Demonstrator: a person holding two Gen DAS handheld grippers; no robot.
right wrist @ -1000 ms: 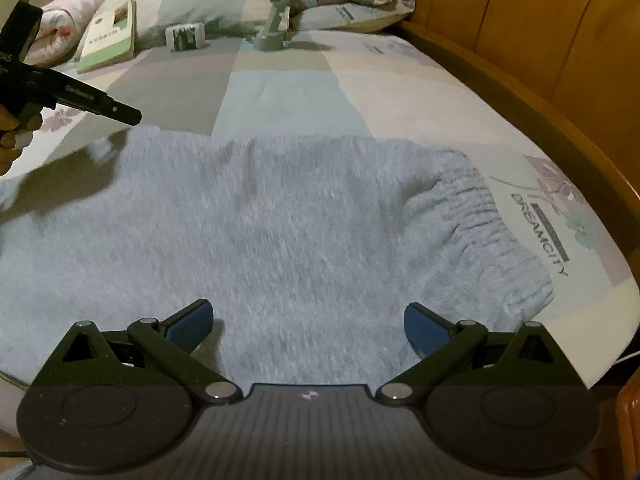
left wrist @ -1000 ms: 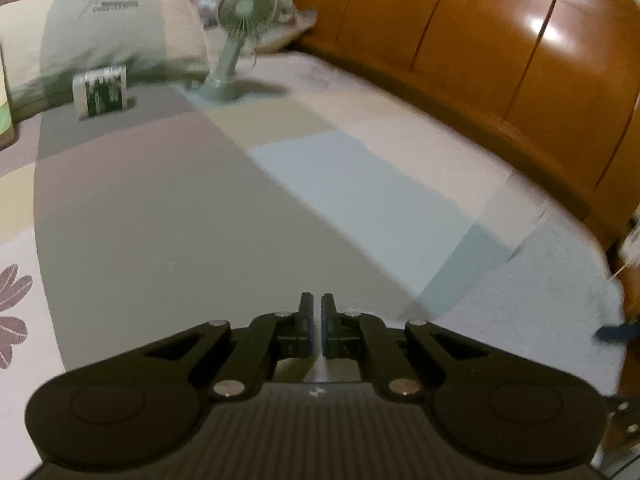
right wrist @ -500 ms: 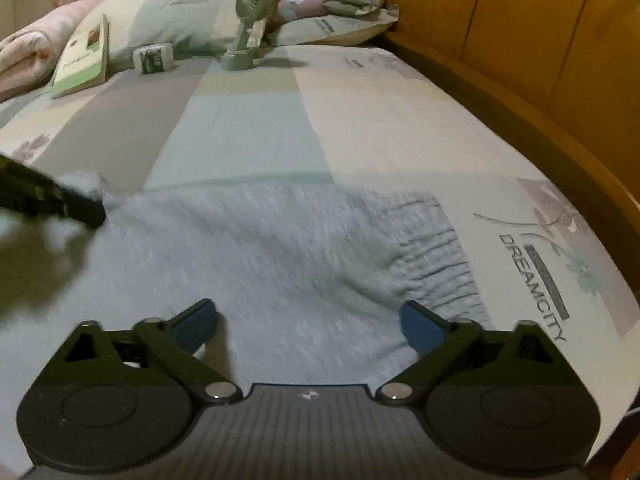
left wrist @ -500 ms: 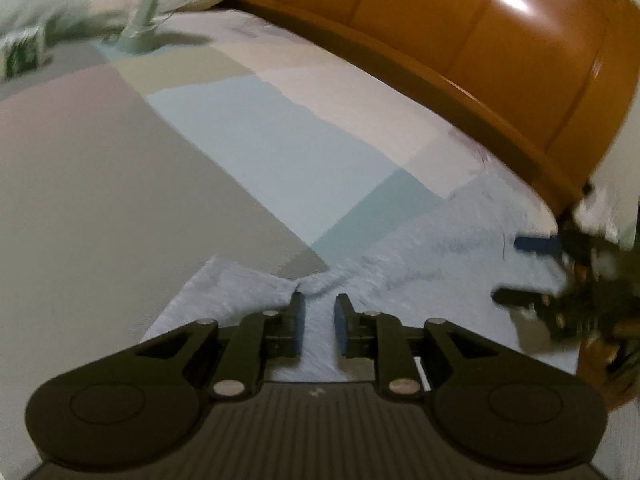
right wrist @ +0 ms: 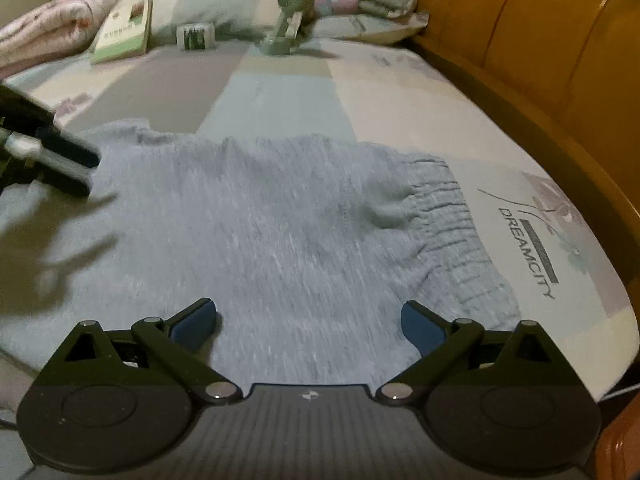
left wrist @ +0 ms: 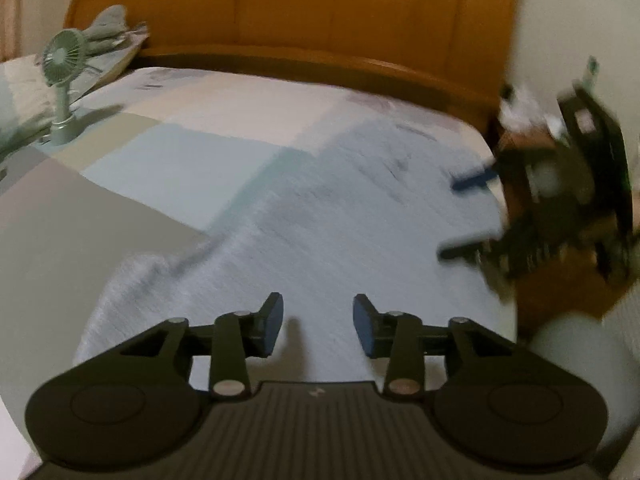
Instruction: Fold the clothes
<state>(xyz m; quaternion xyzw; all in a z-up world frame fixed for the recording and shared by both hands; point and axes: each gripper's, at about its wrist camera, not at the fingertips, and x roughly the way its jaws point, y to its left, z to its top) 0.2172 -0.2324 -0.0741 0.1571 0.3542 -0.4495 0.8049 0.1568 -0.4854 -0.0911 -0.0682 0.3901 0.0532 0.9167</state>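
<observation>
A: Where is the garment?

B: The grey knitted garment [right wrist: 288,232] lies spread flat on the bed [right wrist: 280,92], filling the middle of the right wrist view. Its ribbed, gathered band [right wrist: 460,236] sits at centre right, next to the printed word on the sheet.

A: And the right tool?

B: The right tool [right wrist: 308,322] is at the bottom of its own view, low over the near part of the cloth, its blue-padded fingers [right wrist: 420,326] spread wide apart with nothing between them. In the left wrist view it shows blurred at the right edge.

A: The left one?

B: The left tool [left wrist: 318,330] sits at the bottom centre of its view, over the garment [left wrist: 320,216], jaws parted and gripping nothing. From the right wrist view it appears at the left edge, beside a corner of the fabric; whether it touches the cloth I cannot tell.

A: What else is on the bed?

B: In the upper part of the right wrist view, a small green fan [right wrist: 290,12] stands upright near the pillows [right wrist: 224,4], with a green book [right wrist: 126,28] and a little box [right wrist: 196,36] to its left. The wooden headboard [right wrist: 540,40] runs along the right.
</observation>
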